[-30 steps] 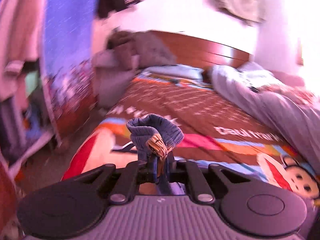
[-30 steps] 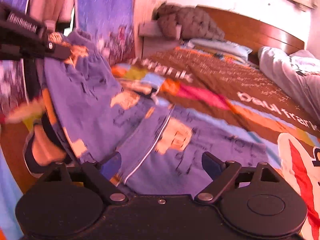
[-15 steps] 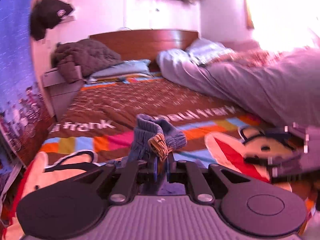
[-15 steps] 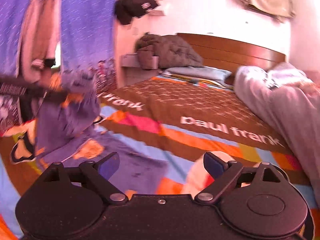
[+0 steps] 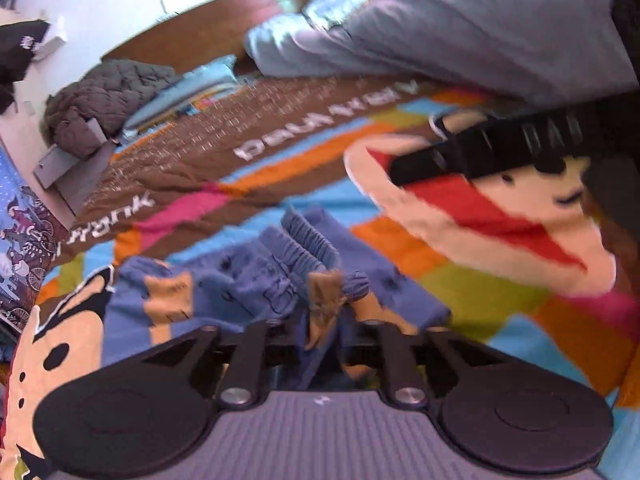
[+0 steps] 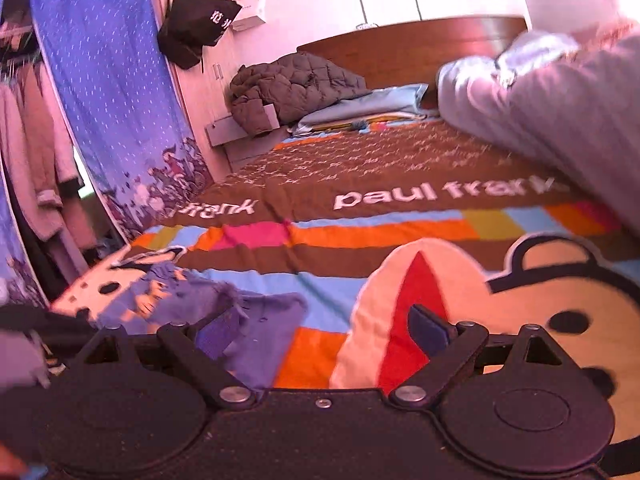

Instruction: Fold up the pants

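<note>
the left gripper [image 5: 324,332] was opening over a crumpled fold of the blue pants [image 5: 256,292], a tan-patterned ridge of cloth standing between its jaws at 6 o'clock in the left wrist view; whether the pads pressed on it could not be made out behind the bunched fabric. the pants lay heaped on the bright cartoon bedspread [image 5: 480,292], gathered waistband up at about 12 o'clock from the jaws, the rest trailing toward 9 o'clock. in the right wrist view the same pants [image 6: 256,320] sat at 8 o'clock, and the right gripper [image 6: 320,336] hung spread wide over the bedspread [image 6: 400,236] with nothing between its blue pads [image 6: 428,332], beside the garment rather than on it.

the step in hand looked like laying the garment down. to do it well, the release would want the cloth resting on the bed first, then the waistband pulled flat and the legs smoothed out straight before any fold was made, each claw taking one corner.

much stayed unclear: motion blur smeared the left view, the legs and hems were buried in the heap, and the dark bar [image 5: 488,148] at 2 o'clock, probably the other tool, ran out of frame. a grey sleeve [image 6: 20,360] was cut off at 9 o'clock in the right view.
</note>
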Tool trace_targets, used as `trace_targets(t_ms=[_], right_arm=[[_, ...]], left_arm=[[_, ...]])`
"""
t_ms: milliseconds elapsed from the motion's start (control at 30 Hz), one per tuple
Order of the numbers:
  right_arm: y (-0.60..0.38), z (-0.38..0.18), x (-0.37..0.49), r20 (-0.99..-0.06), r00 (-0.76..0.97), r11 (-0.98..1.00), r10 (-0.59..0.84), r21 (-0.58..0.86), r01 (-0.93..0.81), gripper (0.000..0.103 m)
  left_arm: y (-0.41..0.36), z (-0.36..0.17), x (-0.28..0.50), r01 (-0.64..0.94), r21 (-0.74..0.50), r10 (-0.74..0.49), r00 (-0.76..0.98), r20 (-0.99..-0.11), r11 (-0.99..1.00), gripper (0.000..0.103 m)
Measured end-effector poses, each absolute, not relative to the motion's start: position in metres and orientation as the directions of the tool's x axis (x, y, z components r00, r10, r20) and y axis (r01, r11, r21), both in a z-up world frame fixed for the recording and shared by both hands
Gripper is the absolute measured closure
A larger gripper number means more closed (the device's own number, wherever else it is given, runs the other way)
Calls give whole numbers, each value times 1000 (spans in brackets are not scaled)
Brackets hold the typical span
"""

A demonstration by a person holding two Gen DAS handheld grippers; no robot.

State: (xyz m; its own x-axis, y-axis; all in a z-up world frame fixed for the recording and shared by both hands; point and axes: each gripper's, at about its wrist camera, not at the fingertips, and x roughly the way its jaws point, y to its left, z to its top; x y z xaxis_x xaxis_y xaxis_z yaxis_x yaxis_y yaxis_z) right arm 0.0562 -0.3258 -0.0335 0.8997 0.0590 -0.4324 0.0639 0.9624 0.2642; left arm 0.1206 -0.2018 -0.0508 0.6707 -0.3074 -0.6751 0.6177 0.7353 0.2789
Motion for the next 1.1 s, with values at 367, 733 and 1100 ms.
trace_targets(t_ms=[367,733,1100], right_arm=[[-316,-45,100,-395,844,857,364,497,-137,13],[-309,-72,136,-473,776,816,417,571,-91,79],[-318,-40,108,-528,789,864,314,503,-7,92]], left_arm=[[-190,-50,111,610,245,-344,685,-642,754,29],[-176,-44,128,572,123,-360,654,-665,811,94],[-195,-38,117,633,94,-413,604,-681,769,94]])
